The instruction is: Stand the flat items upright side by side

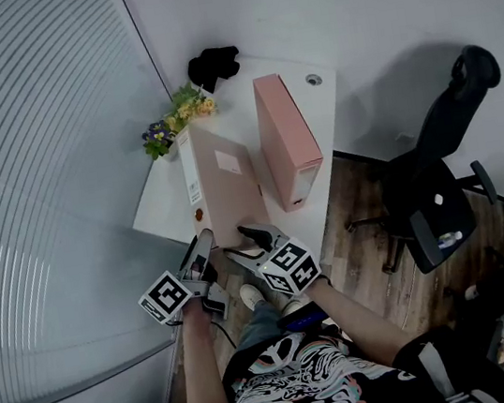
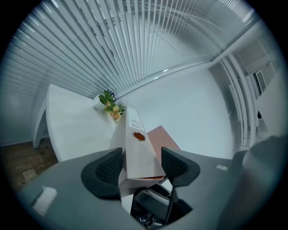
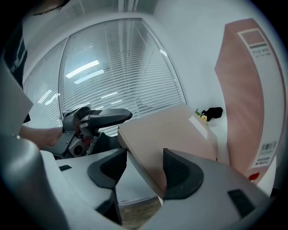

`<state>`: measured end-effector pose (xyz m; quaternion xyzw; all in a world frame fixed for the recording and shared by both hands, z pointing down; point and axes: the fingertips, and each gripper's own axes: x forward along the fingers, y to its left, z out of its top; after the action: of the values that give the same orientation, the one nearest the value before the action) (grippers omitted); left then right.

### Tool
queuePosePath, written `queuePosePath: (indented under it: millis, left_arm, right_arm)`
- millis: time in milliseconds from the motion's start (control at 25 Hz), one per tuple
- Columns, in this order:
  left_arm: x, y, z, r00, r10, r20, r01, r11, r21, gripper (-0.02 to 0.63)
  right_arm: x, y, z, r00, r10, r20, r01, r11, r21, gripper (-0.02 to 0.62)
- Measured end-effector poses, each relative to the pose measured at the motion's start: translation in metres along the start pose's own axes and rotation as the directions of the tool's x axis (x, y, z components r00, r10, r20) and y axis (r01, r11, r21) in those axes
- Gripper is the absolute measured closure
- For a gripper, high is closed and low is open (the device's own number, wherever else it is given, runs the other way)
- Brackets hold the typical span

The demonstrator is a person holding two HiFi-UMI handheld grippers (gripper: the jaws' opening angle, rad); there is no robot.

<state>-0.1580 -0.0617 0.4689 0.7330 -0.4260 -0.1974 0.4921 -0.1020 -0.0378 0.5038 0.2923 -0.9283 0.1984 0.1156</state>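
**Beige box halfway up, pink one already standing**

You're on the second item now. The tall pink cardboard file box (image 1: 288, 138) stands upright on the white bench (image 1: 318, 109). The beige cardboard file box (image 1: 226, 186) sits just beside it at the near edge, tilted, with its broad face partly turned up toward you.

Your left gripper (image 1: 203, 241) has its pads pressed on either side of the labelled spine, low down near the finger hole. Your right gripper (image 1: 253, 236) pinches the thickness of the same box at its near lower corner, with the broad face sloping away above the jaws. So both grippers are holding it, and neither is spread free.

From here it looks like the tipping-up step. Next, rotate the beige box until its broad face is vertical, and set its bottom edge flat on the bench, parallel to the pink box. Keep both grips firm so the corner doesn't slide off the bench edge. Leave a sliver of room beside the pink box so you don't knock it, and stay clear of the small bunch of flowers (image 1: 173, 123) behind.
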Motion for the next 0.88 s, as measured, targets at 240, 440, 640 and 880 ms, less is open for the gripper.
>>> queuePosePath:
  millis: [240, 440, 640, 880]
  left_arm:
    - [-0.001, -0.009, 0.003, 1.000, -0.020, 0.011, 0.020, 1.000, 0.011, 0.351]
    - [-0.002, -0.016, 0.001, 1.000, -0.027, 0.015, 0.027, 1.000, 0.016, 0.353]
    - [-0.002, -0.029, 0.001, 0.998, -0.067, 0.022, 0.066, 0.998, 0.017, 0.373]
    - [-0.002, -0.032, -0.008, 0.996, -0.089, 0.002, 0.089, 0.995, 0.032, 0.449]
  right_arm:
    - [0.001, 0.001, 0.004, 1.000, 0.025, 0.016, -0.025, 0.999, 0.035, 0.345]
    - [-0.003, 0.002, 0.005, 0.999, 0.044, 0.019, -0.045, 0.998, 0.054, 0.345]
    - [-0.006, 0.003, 0.006, 0.998, 0.062, 0.023, -0.064, 0.994, 0.084, 0.347]
    - [-0.006, 0.003, -0.003, 0.999, 0.049, -0.005, -0.049, 0.995, 0.085, 0.345]
